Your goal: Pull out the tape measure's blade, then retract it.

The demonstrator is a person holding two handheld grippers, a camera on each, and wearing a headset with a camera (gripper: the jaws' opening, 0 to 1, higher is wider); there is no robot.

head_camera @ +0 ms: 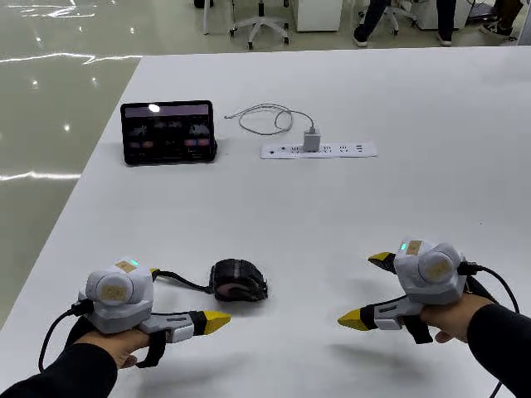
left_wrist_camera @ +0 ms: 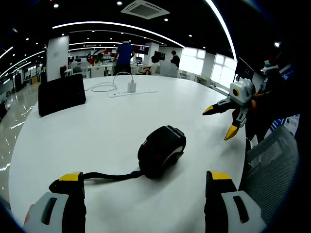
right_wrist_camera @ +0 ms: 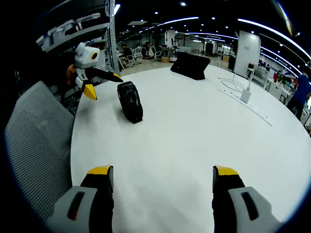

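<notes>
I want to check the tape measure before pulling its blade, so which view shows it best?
The left gripper view: the tape measure lies close, framed by the open jaws, strap visible. The head view shows it small beside the left gripper; the right gripper view shows it farther off.

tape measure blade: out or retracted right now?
Retracted. No blade extends from the black rubber-cased tape measure lying on the white table; only its black wrist strap trails out.
</notes>
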